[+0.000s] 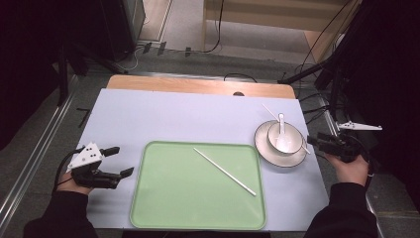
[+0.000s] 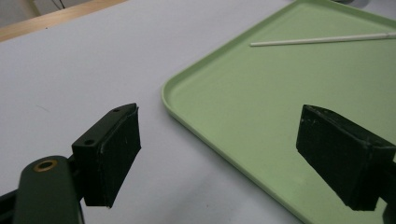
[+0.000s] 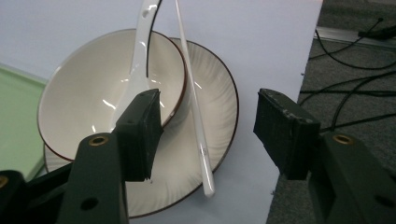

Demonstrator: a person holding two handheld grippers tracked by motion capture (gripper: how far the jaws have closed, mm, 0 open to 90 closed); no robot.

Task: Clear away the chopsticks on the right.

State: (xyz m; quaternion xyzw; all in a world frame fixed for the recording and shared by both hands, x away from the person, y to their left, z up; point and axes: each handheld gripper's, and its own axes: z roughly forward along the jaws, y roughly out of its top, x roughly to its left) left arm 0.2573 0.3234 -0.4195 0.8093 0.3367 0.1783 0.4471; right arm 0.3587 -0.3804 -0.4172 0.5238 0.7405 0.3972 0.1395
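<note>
While the right gripper [image 3: 208,126] hovers at the right of the high view with its jaws spread, the white chopstick [image 3: 194,100] lies between them, untouched, across the plate [image 3: 219,105] beside the bowl [image 3: 84,88]. The step looks like the reach for it; next the jaws must lower and pinch the thin shaft. At lower left, the left gripper [image 1: 120,161] idles spread beside the green tray [image 1: 148,198].
</note>
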